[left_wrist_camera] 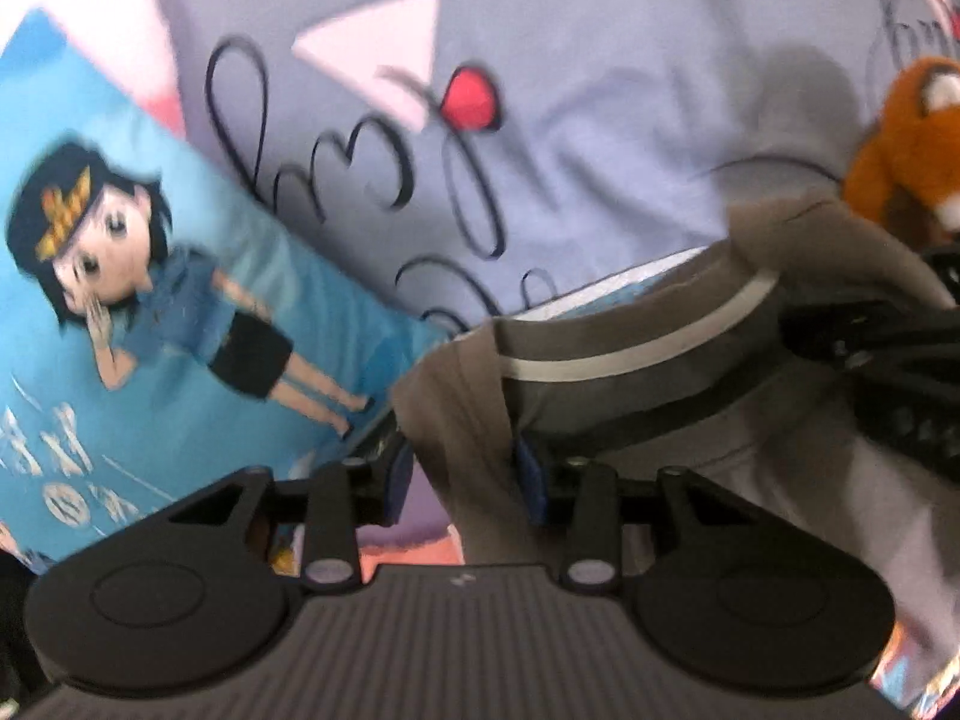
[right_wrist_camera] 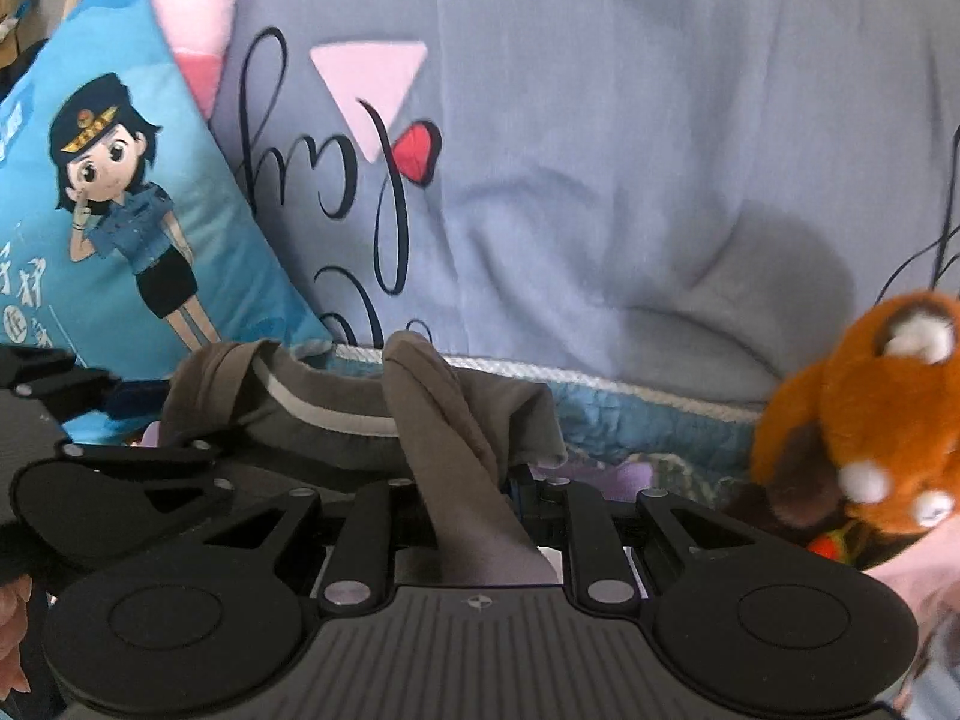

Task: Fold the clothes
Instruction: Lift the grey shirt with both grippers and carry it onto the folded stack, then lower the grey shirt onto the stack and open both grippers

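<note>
One grey-brown garment [right_wrist_camera: 456, 420], pale stripe, bunched, pinched by right claw [right_wrist_camera: 465, 498].

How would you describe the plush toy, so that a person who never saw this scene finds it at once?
Start from the lavender bedsheet with black script. At its right edge, past the grey-brown garment, lies the plush toy. It alone is furry orange-brown with white patches; the blue cushion opposite bears a cartoon girl.
</note>
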Motion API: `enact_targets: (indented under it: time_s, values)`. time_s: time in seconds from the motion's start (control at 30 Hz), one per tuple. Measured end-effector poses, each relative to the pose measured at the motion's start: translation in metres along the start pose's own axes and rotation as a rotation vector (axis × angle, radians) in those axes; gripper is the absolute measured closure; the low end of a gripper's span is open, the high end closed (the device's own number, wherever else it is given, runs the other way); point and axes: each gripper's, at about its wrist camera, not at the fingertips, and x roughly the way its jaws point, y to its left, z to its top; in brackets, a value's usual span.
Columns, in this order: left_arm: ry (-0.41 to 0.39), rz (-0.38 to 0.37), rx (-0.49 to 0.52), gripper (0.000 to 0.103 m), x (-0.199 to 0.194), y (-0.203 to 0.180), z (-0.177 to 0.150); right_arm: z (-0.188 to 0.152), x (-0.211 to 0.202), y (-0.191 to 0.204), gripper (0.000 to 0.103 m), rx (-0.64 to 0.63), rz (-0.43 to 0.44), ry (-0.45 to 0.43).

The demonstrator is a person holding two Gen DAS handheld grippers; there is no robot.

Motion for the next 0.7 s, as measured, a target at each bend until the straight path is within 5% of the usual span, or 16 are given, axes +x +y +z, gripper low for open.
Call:
enact_targets:
  time_s: [0.2, 0.47, 0.7]
  values:
    - [-0.007, 0.036, -0.043, 0.061, 0.013, 0.013, -0.012, 0.003, 0.025, -0.007, 0.073, 0.059, 0.024, -0.001]
    - [-0.109, 0.051, -0.173, 0.023, -0.024, 0.063, -0.009, 0.014, -0.021, -0.045, 0.061, 0.252, 0.056, -0.18]
    - [-0.19, 0.116, -0.166, 0.018, -0.062, 0.073, 0.004, 0.006, -0.063, -0.053, 0.06, 0.19, -0.01, -0.28]
